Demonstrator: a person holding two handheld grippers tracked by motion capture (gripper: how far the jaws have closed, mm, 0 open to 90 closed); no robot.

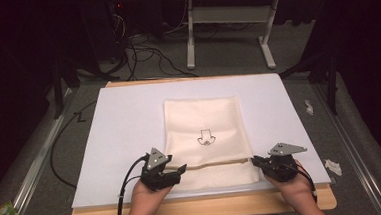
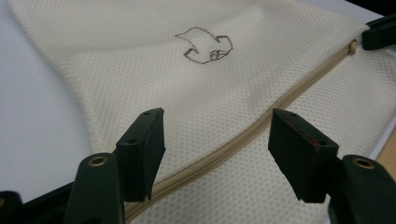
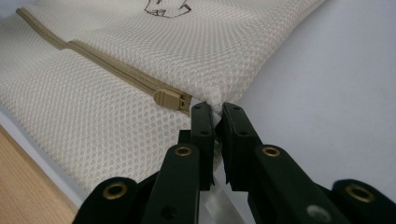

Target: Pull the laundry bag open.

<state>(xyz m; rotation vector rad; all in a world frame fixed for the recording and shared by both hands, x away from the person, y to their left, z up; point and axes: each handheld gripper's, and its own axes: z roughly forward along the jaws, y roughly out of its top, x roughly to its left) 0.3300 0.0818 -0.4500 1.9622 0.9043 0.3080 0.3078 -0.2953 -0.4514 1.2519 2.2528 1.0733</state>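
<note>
A cream mesh laundry bag [image 1: 204, 131] with a small dark drawn logo [image 1: 205, 137] lies flat on the white board [image 1: 124, 121]. A beige zipper [image 2: 261, 126] runs across its near part, with the slider [image 3: 167, 99] at the bag's right end. My left gripper [image 1: 181, 169] sits at the bag's near left edge, open, its jaws straddling the zipper line [image 2: 215, 154]. My right gripper [image 1: 255, 160] is at the bag's right edge, shut on the mesh corner [image 3: 212, 109] just beside the slider.
The white board rests on a wooden tabletop [image 1: 209, 209] whose edge shows at the front. Grey carpet with cables [image 1: 147, 52] and a white table frame [image 1: 228, 20] lie beyond. Scraps of paper [image 1: 332, 166] lie on the floor at right.
</note>
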